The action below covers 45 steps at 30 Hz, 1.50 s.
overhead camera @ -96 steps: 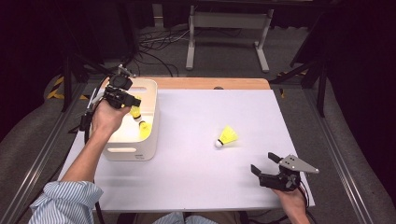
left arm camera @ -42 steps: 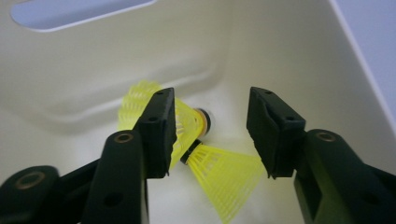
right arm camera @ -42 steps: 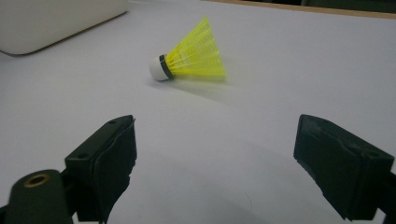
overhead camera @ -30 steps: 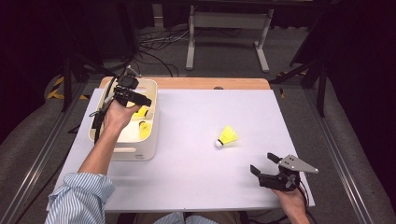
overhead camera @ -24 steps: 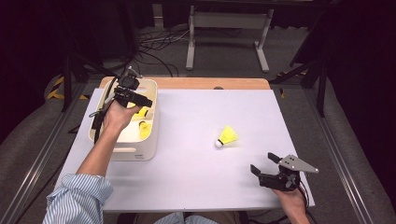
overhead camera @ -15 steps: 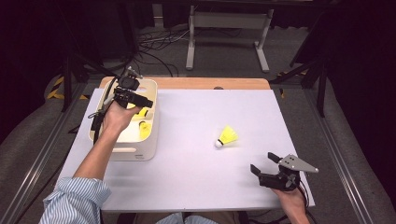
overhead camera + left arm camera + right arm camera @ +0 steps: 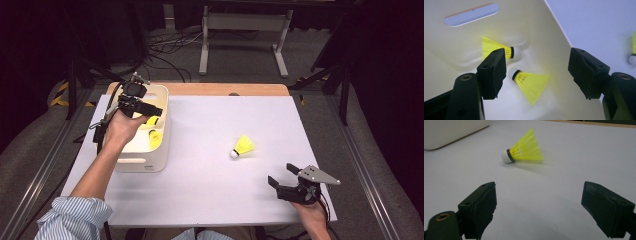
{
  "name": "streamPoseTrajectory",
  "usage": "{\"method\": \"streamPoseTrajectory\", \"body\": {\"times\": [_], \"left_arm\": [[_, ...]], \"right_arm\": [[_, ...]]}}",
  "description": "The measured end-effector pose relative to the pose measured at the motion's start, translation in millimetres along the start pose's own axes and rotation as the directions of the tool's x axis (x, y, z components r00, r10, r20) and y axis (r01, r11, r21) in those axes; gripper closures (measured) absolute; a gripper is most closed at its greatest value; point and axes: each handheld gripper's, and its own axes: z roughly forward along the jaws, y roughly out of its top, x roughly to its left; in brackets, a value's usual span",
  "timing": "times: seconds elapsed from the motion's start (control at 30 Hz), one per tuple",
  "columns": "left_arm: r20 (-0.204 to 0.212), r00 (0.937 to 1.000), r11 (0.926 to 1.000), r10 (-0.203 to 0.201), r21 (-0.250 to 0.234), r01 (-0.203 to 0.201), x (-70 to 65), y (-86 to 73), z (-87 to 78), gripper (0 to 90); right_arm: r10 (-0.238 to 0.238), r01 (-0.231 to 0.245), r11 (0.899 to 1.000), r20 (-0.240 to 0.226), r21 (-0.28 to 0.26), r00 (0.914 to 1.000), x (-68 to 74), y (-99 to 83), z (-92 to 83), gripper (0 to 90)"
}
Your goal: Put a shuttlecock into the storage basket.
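Since a few seconds ago, only my left hand point(image 7: 120, 127) has shifted, drawing a little back over the near part of the white bin point(image 7: 160, 150); the lone shuttlecock point(image 7: 242, 146) on the white table point(image 7: 200, 190) and my right gripper point(image 7: 287, 181) lie as they did. My left gripper point(image 7: 537, 66) hangs above the bin with its jaws wide apart and nothing between them. Below it two yellow shuttlecocks lie on the bin floor, one against the far wall point(image 7: 496, 47), the other point(image 7: 530, 81) nearer, corks close together. My right gripper rests near the table's front right corner, jaws apart and empty, looking straight at the loose shuttlecock point(image 7: 524, 148), which lies on its side well ahead. I judge the next step is fetching that one. To do it well I should close on the firm cork end, not the springy skirt, and lift the left gripper clear of the bin rim first.
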Motion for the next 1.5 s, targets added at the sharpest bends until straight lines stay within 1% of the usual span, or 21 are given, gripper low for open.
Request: {"method": "streamPoseTrajectory", "body": {"times": [0.17,0.23,0.4,0.5,0.53,0.67,0.73,0.9,0.93,1.0,1.03,1.1,1.23,1.33,1.47,1.5], "left_arm": [[0.003,1.0000,0.9999,-0.004,-0.011,0.004,1.4,-3.1,-4.1,31.5],[0.012,0.9999,0.9998,0.002,-0.019,-0.002,0.9,-4.7,-6.2,31.6],[0.012,0.9999,0.9997,0.009,-0.023,-0.008,-1.1,-7.5,-8.2,31.5],[0.019,0.9998,0.9994,0.007,-0.033,-0.006,-1.7,-10.4,-10.7,31.9],[0.019,0.9997,0.9994,0.013,-0.033,-0.012,-2.5,-11.8,-12.0,31.9],[0.027,0.9995,0.9987,0.019,-0.049,-0.017,-4.5,-12.7,-15.5,31.9],[0.035,0.9990,0.9979,0.028,-0.059,-0.026,-8.5,-13.7,-18.4,31.9],[0.044,0.9983,0.9964,0.039,-0.077,-0.035,-14.2,-15.5,-22.4,31.9],[0.046,0.9979,0.9957,0.046,-0.083,-0.042,-16.5,-16.2,-24.0,32.0],[0.054,0.9972,0.9954,0.051,-0.084,-0.047,-19.1,-17.4,-25.9,31.9],[0.059,0.9970,0.9953,0.050,-0.086,-0.045,-20.1,-18.2,-26.6,32.0],[0.063,0.9969,0.9950,0.047,-0.091,-0.042,-21.3,-19.1,-27.1,32.0],[0.070,0.9960,0.9940,0.057,-0.097,-0.050,-26.3,-20.6,-28.4,32.6],[0.079,0.9947,0.9929,0.066,-0.104,-0.057,-32.3,-21.4,-30.6,32.9],[0.085,0.9928,0.9910,0.083,-0.112,-0.074,-38.5,-21.9,-32.3,33.0],[0.096,0.9917,0.9905,0.086,-0.116,-0.075,-40.9,-22.0,-32.2,33.5]], "right_arm": [[0.006,-0.006,1.000,0.002,-0.003,1.0000,-0.2,0.1,-0.2,13.0],[0.005,-0.005,1.000,0.003,0.000,1.0000,-0.1,0.1,0.2,13.0],[0.012,-0.012,1.000,0.002,0.000,0.9999,-1.0,-0.2,0.3,13.0],[0.010,-0.010,1.000,-0.001,0.000,0.9999,-0.9,0.1,0.5,13.0],[0.011,-0.011,1.000,-0.003,0.001,0.9999,-0.4,0.2,1.0,13.0],[0.009,-0.009,1.000,-0.002,0.001,1.0000,0.0,0.3,0.9,13.0],[0.017,-0.017,1.000,-0.001,-0.001,0.9999,-1.0,0.2,1.1,13.1],[0.021,-0.021,1.000,0.000,-0.001,0.9998,0.1,0.5,1.0,13.1],[0.023,-0.023,1.000,-0.001,-0.004,0.9997,0.2,0.5,0.8,13.1],[0.026,-0.026,1.000,0.002,-0.003,0.9997,-0.5,0.3,0.5,13.2],[0.035,-0.035,0.999,0.003,0.001,0.9994,-0.9,-0.1,1.0,13.2],[0.036,-0.036,0.999,0.003,0.003,0.9993,-1.4,-0.2,1.4,13.3],[0.038,-0.038,0.999,0.001,0.007,0.9993,-1.2,-0.1,0.6,13.7],[0.039,-0.039,0.999,-0.002,0.001,0.9992,-1.3,0.3,-0.8,14.1],[0.053,-0.053,0.999,-0.001,0.004,0.9986,-2.2,0.8,-1.3,14.4],[0.060,-0.060,0.998,-0.001,0.005,0.9982,-2.3,1.1,-2.0,14.7]]}}
